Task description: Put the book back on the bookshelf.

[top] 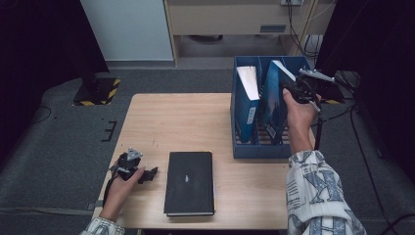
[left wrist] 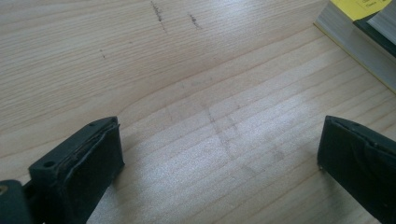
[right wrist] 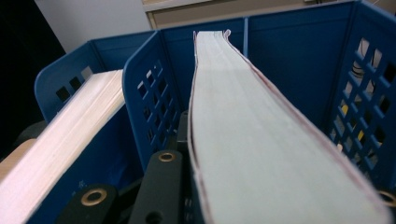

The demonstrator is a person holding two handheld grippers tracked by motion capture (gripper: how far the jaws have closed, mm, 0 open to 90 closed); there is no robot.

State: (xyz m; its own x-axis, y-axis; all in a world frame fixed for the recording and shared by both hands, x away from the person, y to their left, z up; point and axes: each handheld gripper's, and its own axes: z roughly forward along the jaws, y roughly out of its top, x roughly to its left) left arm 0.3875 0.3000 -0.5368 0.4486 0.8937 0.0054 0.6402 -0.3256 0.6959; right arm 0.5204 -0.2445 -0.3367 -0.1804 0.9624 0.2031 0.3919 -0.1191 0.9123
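A blue file rack (top: 259, 151) stands at the table's right side with two compartments. A blue book (top: 247, 105) stands in its left compartment. A second blue book (top: 273, 100) leans in the right compartment, and my right gripper (top: 295, 89) is shut on its upper edge. In the right gripper view that book's page edge (right wrist: 252, 140) runs away from between the jaws of my right gripper (right wrist: 273, 198), beside the rack's divider (right wrist: 149, 98). A black book (top: 190, 182) lies flat near the front edge. Just left of it my left gripper (top: 150, 173) rests open on the wood, nothing between its fingers (left wrist: 93, 158).
The wooden table (top: 171, 122) has bare room across its left and middle. A corner of the flat book (left wrist: 359, 37) shows at the top right of the left gripper view. A black-and-yellow striped base (top: 98, 92) sits on the floor beyond the table's left corner.
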